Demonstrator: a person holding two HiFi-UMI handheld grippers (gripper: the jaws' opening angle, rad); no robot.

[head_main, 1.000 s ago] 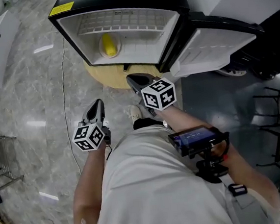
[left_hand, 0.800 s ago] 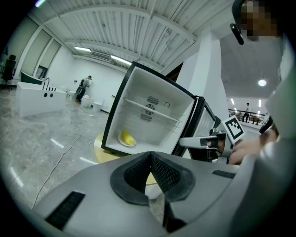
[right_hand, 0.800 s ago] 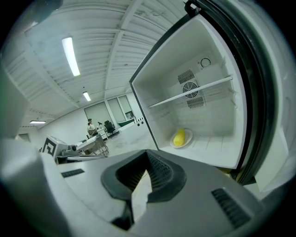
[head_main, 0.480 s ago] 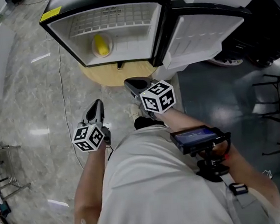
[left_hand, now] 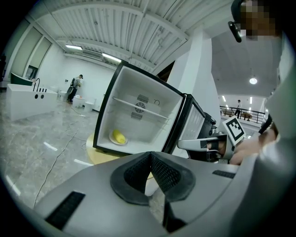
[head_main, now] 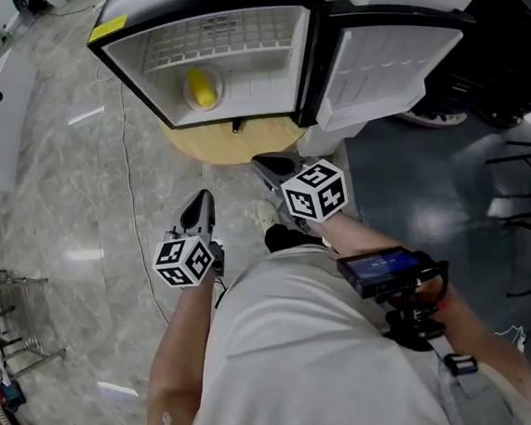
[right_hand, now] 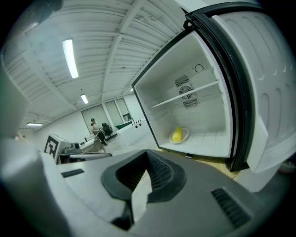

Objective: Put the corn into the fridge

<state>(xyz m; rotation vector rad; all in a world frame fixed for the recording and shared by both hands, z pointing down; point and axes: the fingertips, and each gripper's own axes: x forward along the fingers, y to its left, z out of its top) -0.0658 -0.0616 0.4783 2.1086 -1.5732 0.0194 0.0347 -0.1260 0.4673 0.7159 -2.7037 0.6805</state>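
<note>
- The corn (head_main: 202, 88) already lies inside the fridge (head_main: 135, 63), on a small plate (head_main: 189, 100) on the fridge's bottom, toward its left side. I judge that the placing is done.
- The left claw (head_main: 200, 204) is clenched with nothing in it; in the left gripper view its pads meet at the tip. It hangs over the floor (head_main: 69, 207), well apart from the fridge.
- The right claw (head_main: 267, 166) is clenched and empty too, and it points toward the fridge opening.
- The door (head_main: 391, 59) stands wide open at the right. If it is left like this, the cold is lost.
- A push on the door with a clenched claw may slip off the smooth panel, or slam it. The shake could roll the corn off the plate.
- A thin cable (head_main: 128, 155) runs along the floor near the left side; a step forward could catch it.
- The fridge stands on a round wooden base (head_main: 231, 147), so a hard push might shift it.
</note>
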